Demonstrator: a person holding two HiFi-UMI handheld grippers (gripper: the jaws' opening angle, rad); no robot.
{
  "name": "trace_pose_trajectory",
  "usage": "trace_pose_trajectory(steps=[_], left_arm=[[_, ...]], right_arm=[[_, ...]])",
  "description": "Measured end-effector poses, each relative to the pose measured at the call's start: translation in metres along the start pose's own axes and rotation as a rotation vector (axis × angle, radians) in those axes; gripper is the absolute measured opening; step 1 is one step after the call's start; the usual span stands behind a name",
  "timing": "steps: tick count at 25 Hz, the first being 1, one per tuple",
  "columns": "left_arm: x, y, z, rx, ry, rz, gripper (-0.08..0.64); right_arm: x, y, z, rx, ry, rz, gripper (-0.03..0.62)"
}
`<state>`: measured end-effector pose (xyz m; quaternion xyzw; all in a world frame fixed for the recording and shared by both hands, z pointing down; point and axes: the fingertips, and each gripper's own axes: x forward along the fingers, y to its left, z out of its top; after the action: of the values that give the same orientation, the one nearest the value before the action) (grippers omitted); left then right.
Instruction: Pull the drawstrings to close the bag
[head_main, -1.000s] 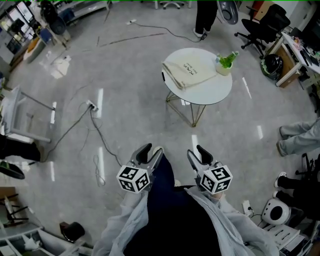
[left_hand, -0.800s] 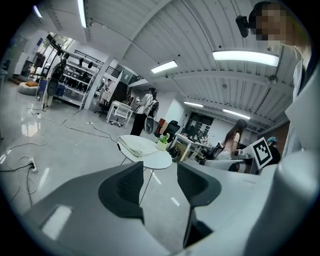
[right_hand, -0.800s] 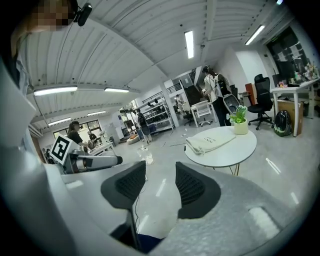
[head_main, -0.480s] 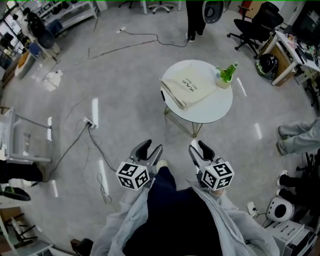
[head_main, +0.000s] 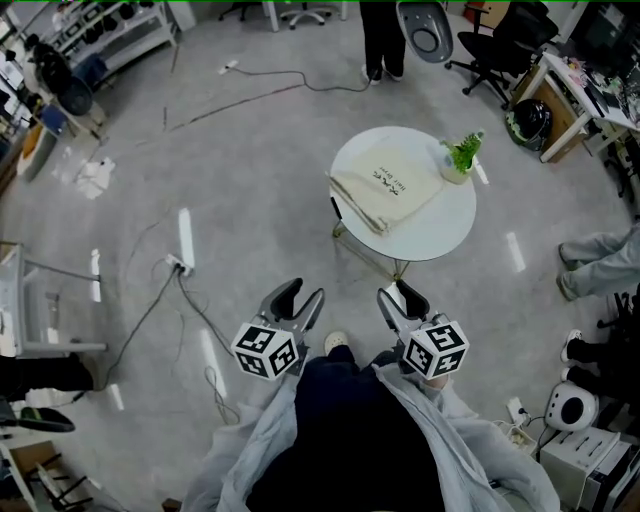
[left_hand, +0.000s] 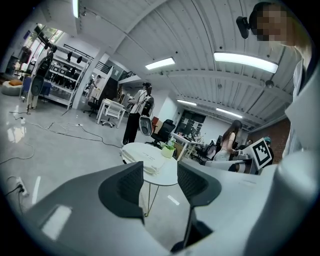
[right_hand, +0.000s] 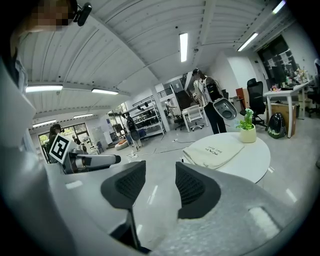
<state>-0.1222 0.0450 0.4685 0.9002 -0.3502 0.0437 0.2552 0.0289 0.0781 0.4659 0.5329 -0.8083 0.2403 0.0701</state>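
Observation:
A cream cloth drawstring bag (head_main: 382, 189) lies flat on the left half of a round white table (head_main: 445, 228), some way ahead of me. The same bag (left_hand: 145, 161) shows small in the left gripper view and larger as the bag (right_hand: 216, 148) in the right gripper view. My left gripper (head_main: 298, 302) and right gripper (head_main: 397, 300) are held close to my body, well short of the table. Both stand open with nothing between their jaws.
A small potted green plant (head_main: 460, 157) stands on the table's right rim. Cables and a power strip (head_main: 180, 266) trail over the grey floor at left. Office chairs (head_main: 497, 42) and desks line the far right. A person (head_main: 381, 35) stands beyond the table; another's legs (head_main: 598, 271) show at right.
The table with the bag has drifted slightly lower and to the right in the head view as I step toward it. Both grippers keep the same open stance.

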Motion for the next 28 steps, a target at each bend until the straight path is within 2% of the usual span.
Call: trace_pose_trajectory(steps=[12, 17, 21, 28], left_arm=[[-0.009, 0.037, -0.017, -0.079, 0.028, 0.041, 0.210], [-0.006, 0.062, -0.008, -0.097, 0.024, 0.069, 0.210], [0.015, 0.081, 0.010, -0.078, 0.055, 0.047, 0.210], [0.076, 0.100, 0.050, 0.044, 0.163, -0.058, 0.210]], right_arm=[[0.040, 0.000, -0.008, 0.009, 0.089, 0.013, 0.183], [0.068, -0.005, 0.002, 0.002, 0.104, 0.017, 0.183], [0.094, -0.021, 0.012, 0.033, 0.099, -0.014, 0.183], [0.125, -0.066, 0.035, 0.114, 0.048, -0.108, 0.183]])
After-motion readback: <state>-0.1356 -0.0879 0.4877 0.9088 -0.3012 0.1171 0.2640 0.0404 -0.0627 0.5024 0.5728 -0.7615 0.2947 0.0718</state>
